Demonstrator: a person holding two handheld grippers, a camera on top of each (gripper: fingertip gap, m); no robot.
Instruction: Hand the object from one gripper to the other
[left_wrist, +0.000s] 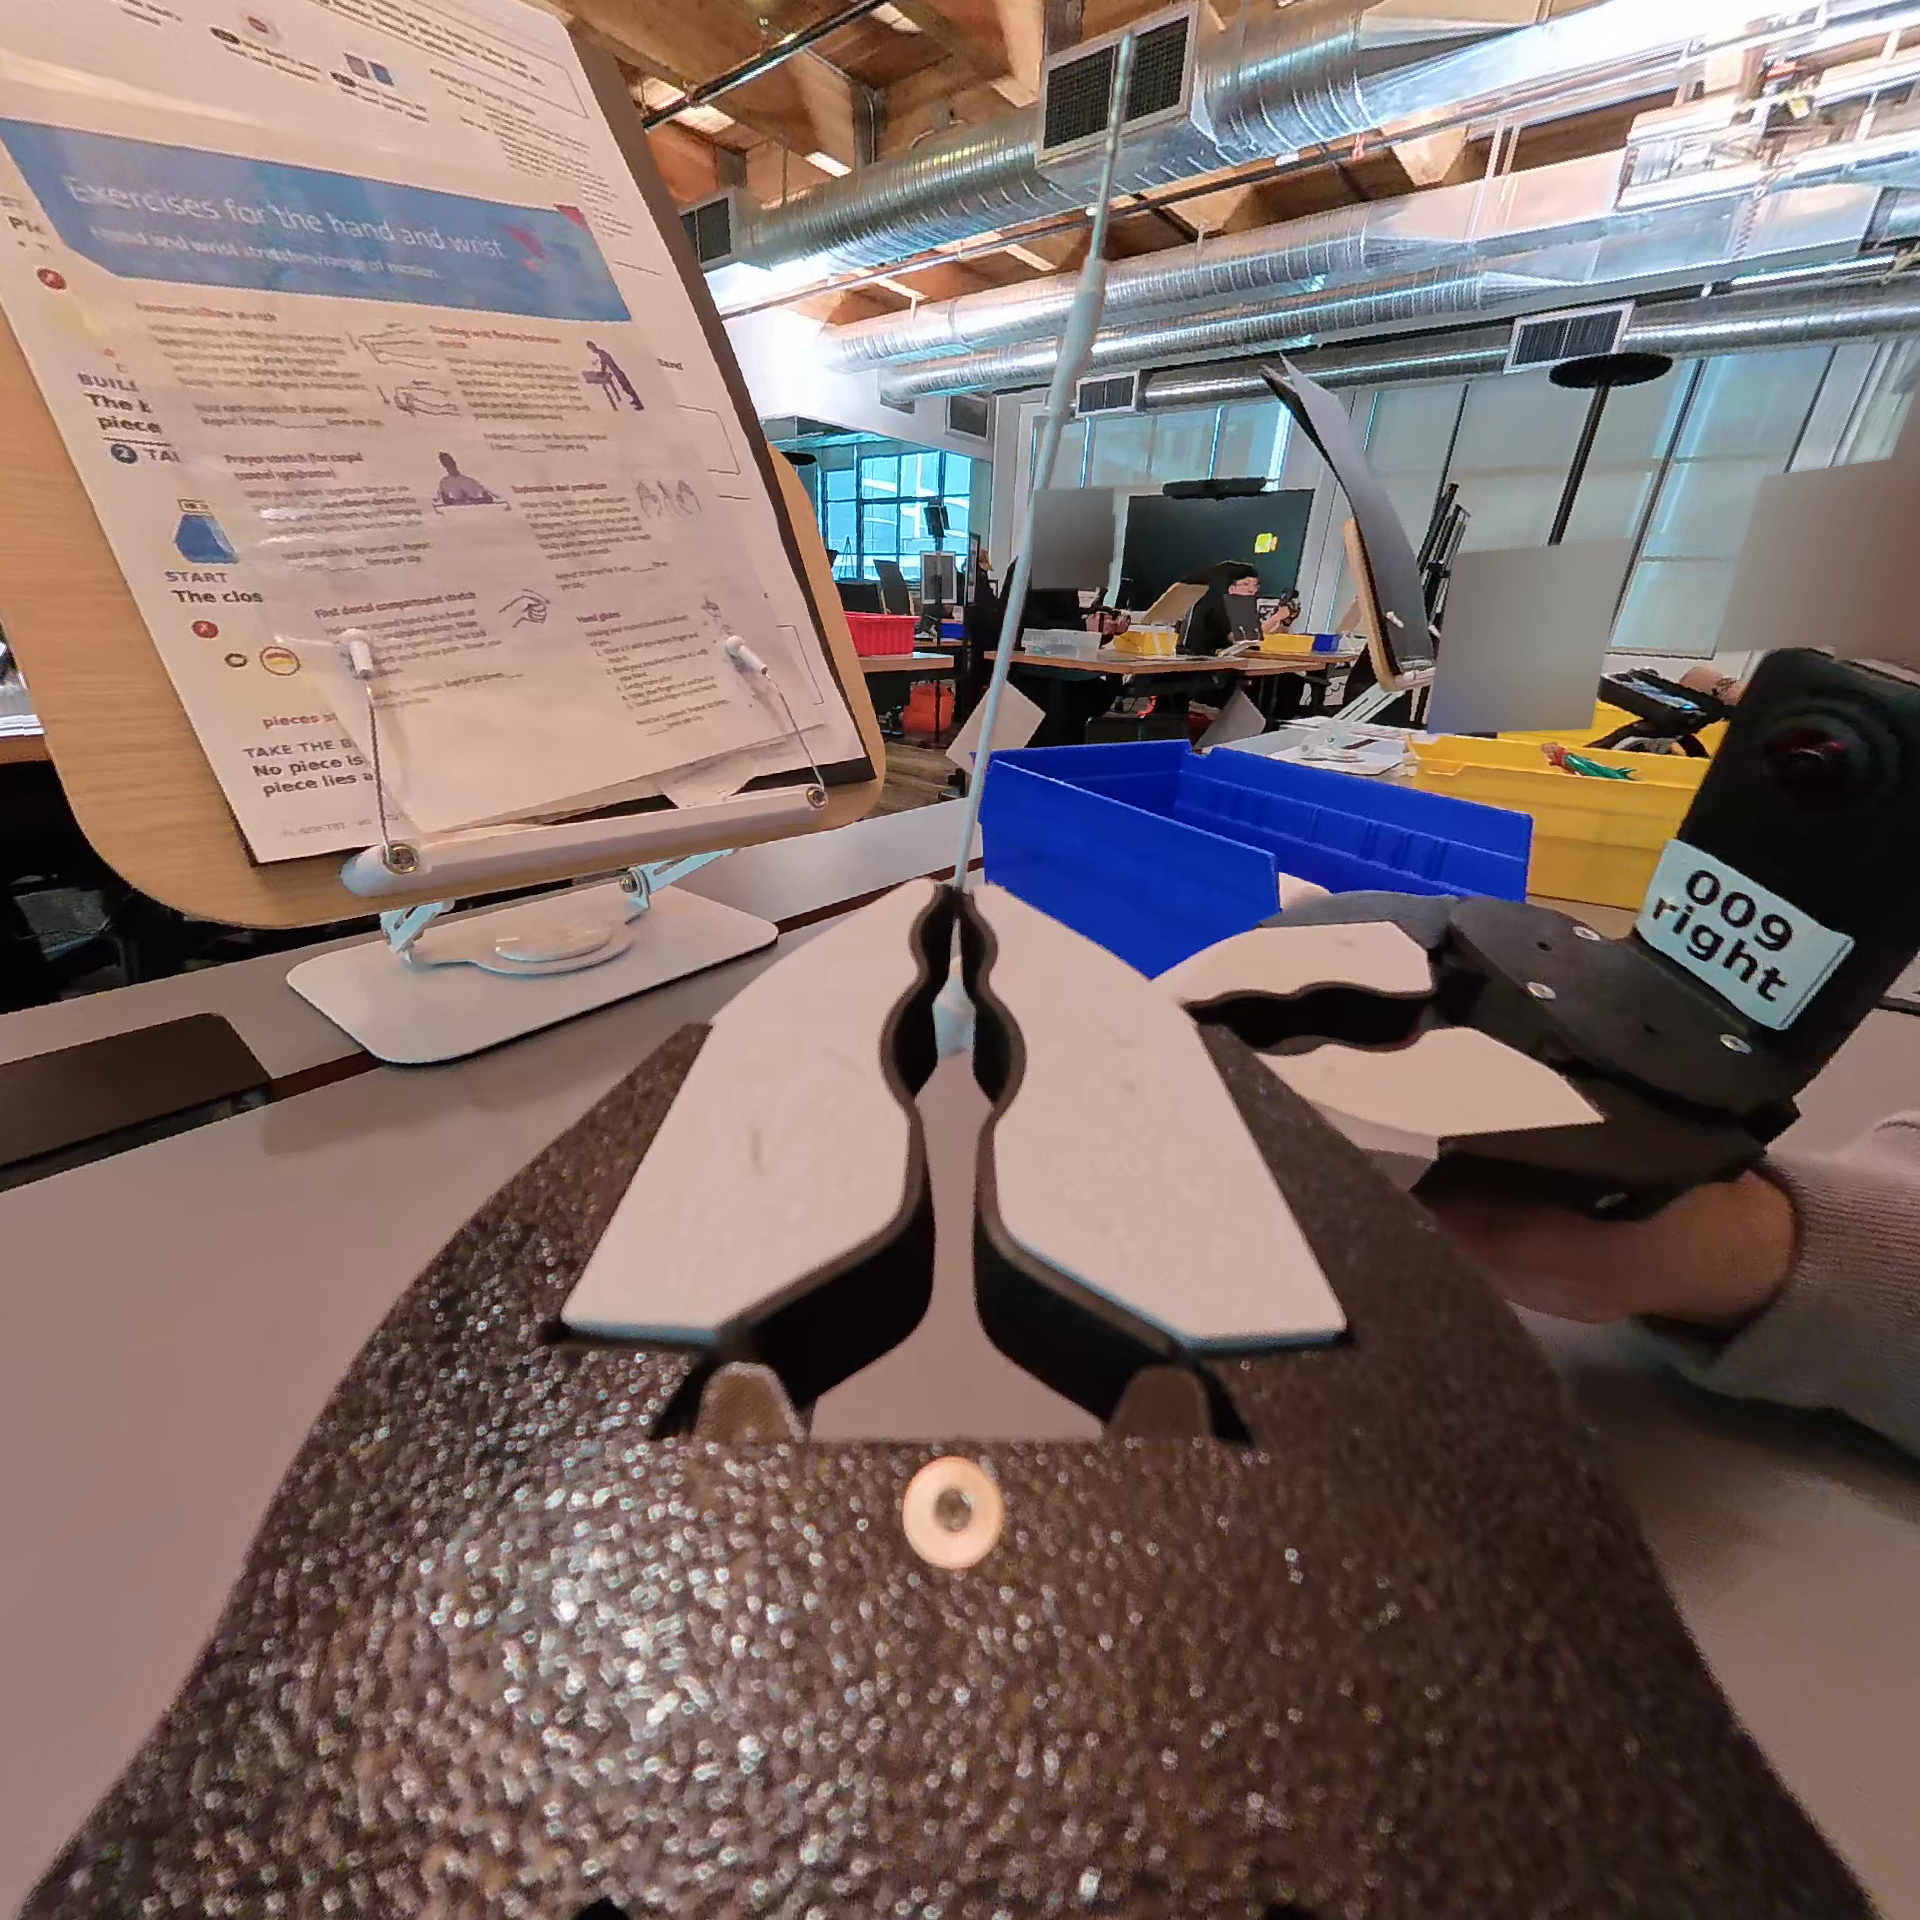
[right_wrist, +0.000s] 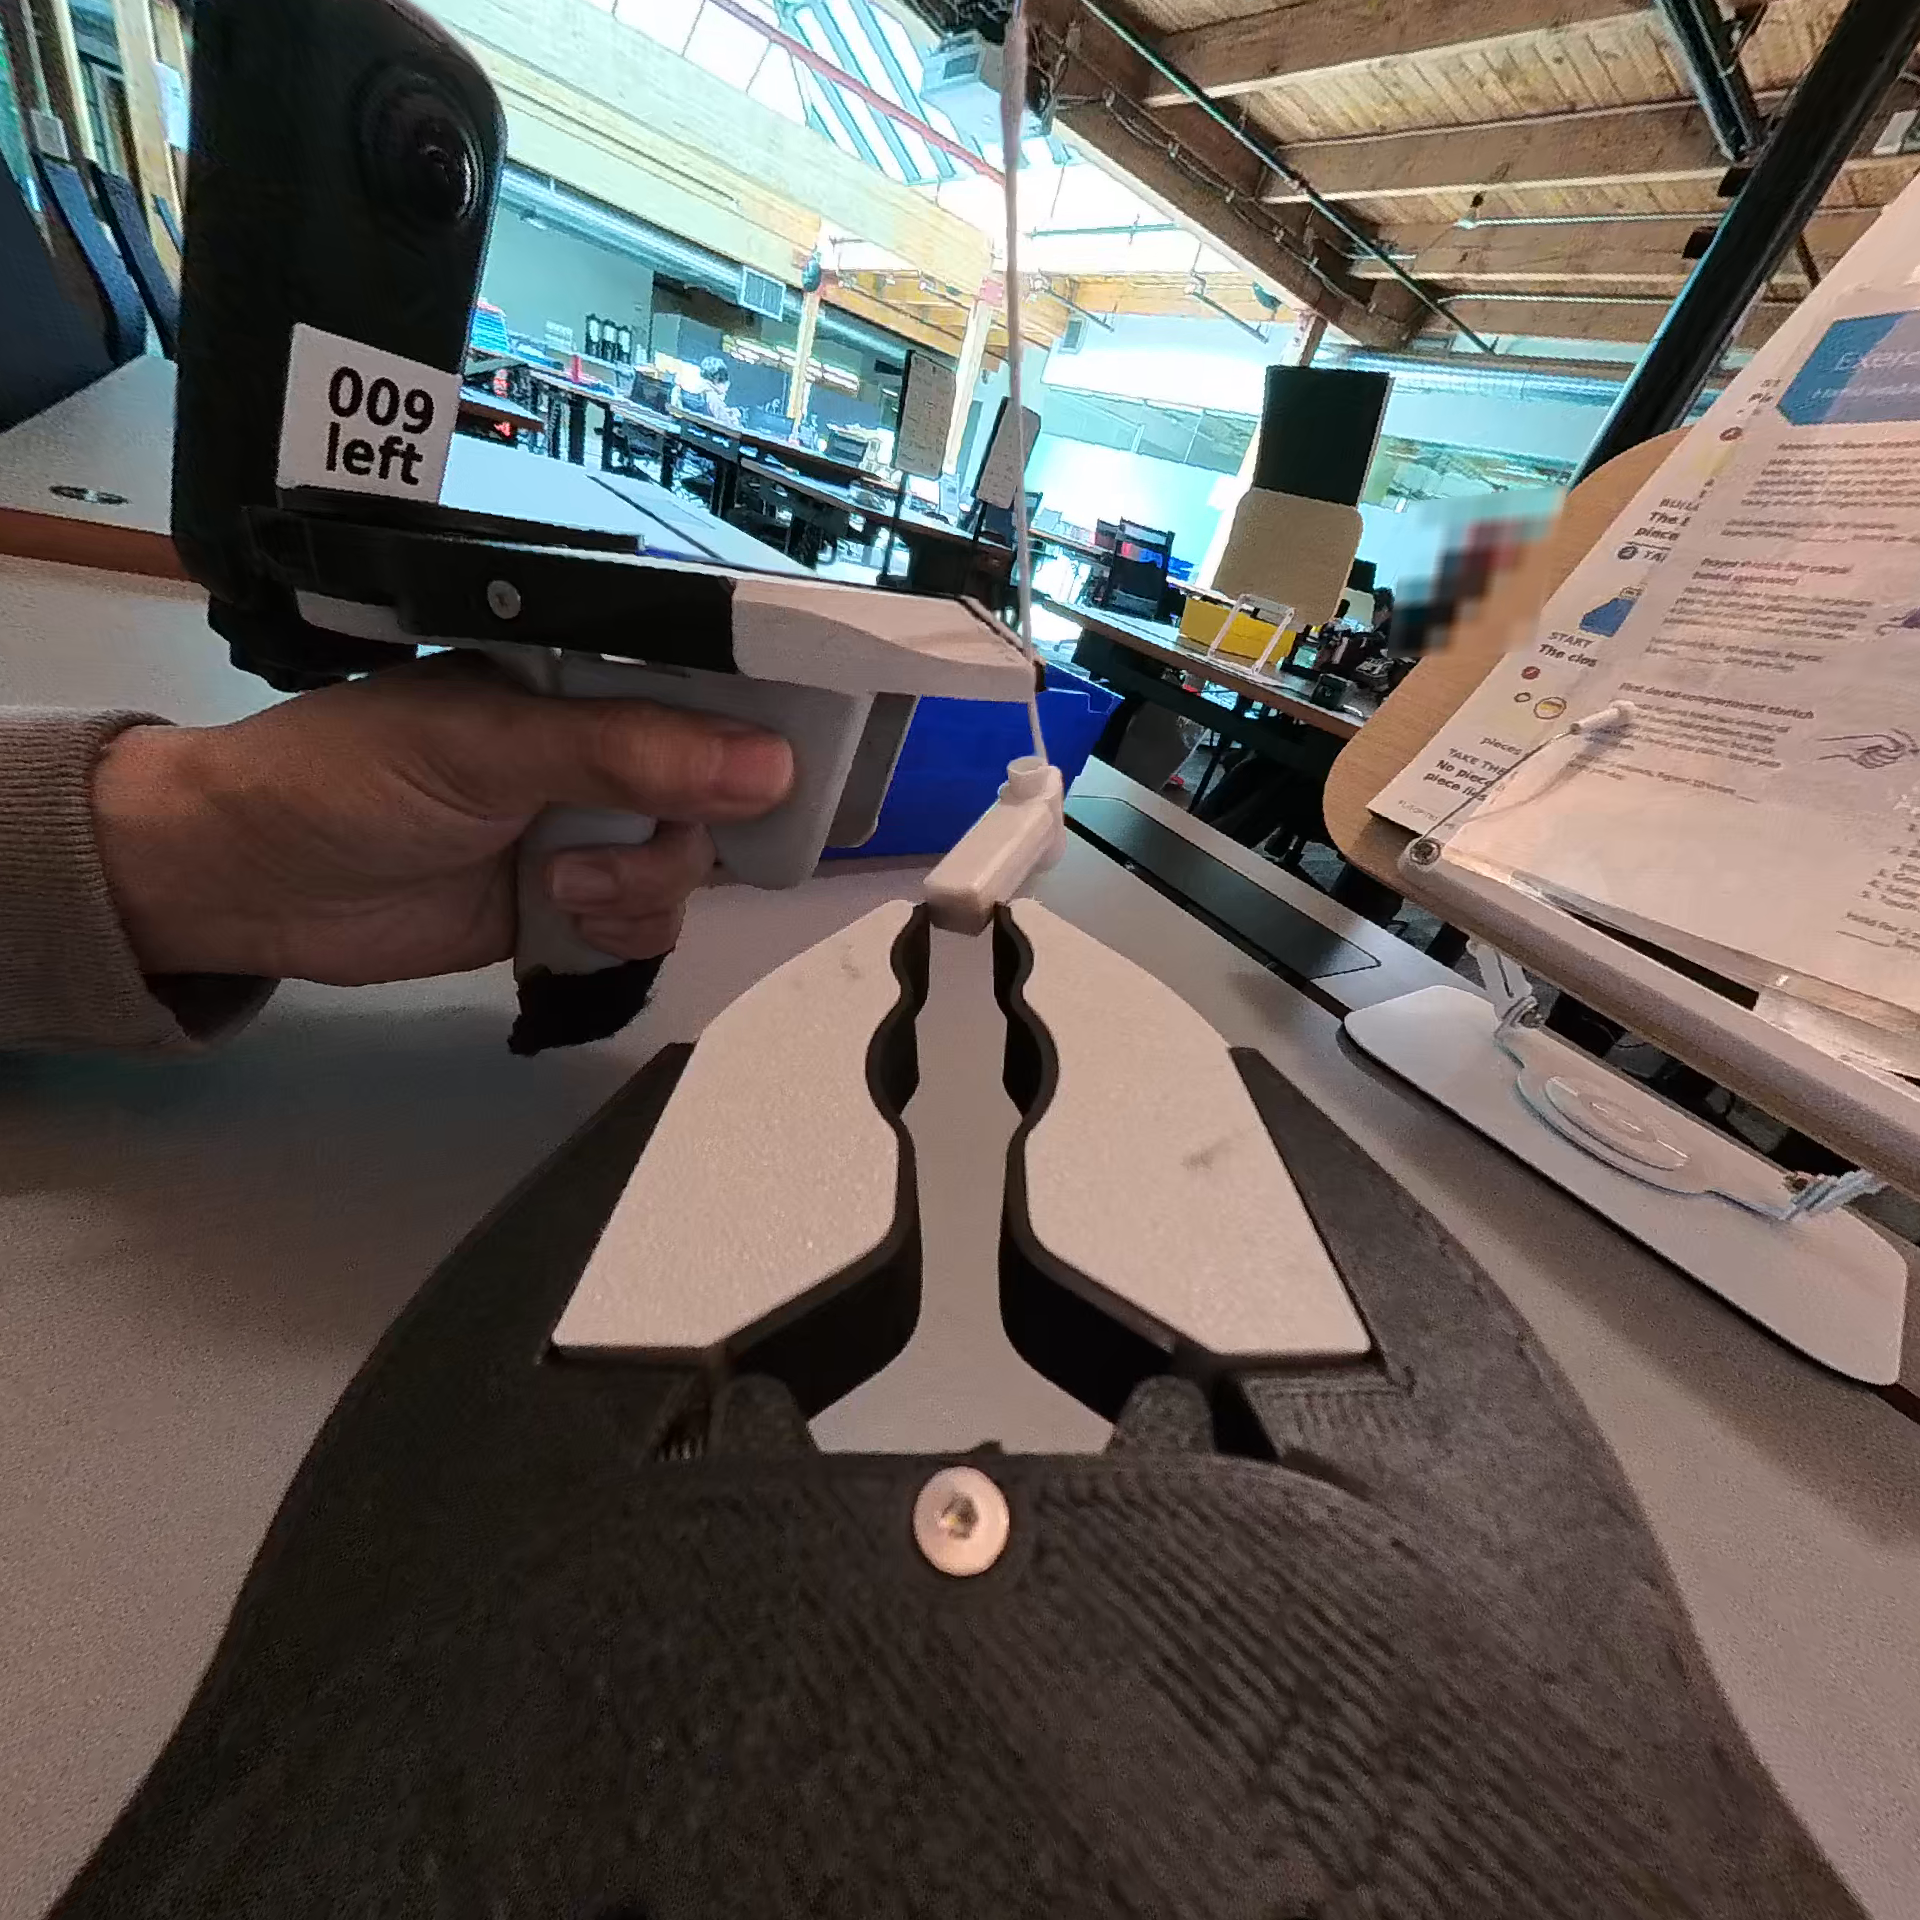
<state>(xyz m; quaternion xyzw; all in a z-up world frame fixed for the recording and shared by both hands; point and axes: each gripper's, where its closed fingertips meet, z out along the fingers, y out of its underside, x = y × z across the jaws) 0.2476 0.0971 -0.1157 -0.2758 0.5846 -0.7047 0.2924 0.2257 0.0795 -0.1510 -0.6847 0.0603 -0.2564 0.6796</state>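
My left tool (left_wrist: 954, 914) is pinched together at the tips on a thin white cable (left_wrist: 1049, 436), which runs up from the tips toward 12 o'clock and out of frame. Just behind the tips, the cable's white plug (left_wrist: 951, 1023) sits in the narrow gap between the fingers.

In the right wrist view the same plug (right_wrist: 995, 854) hangs below the left tool (right_wrist: 1023, 655), tilted, its lower end right at the tips of my right tool (right_wrist: 958, 920). The right tool's fingers stand a little apart; I cannot tell whether they touch the plug.

A blue bin (left_wrist: 1247, 831) sits on the surface (left_wrist: 156, 1299) at 1 o'clock, a document stand (left_wrist: 540, 935) at 10 o'clock.
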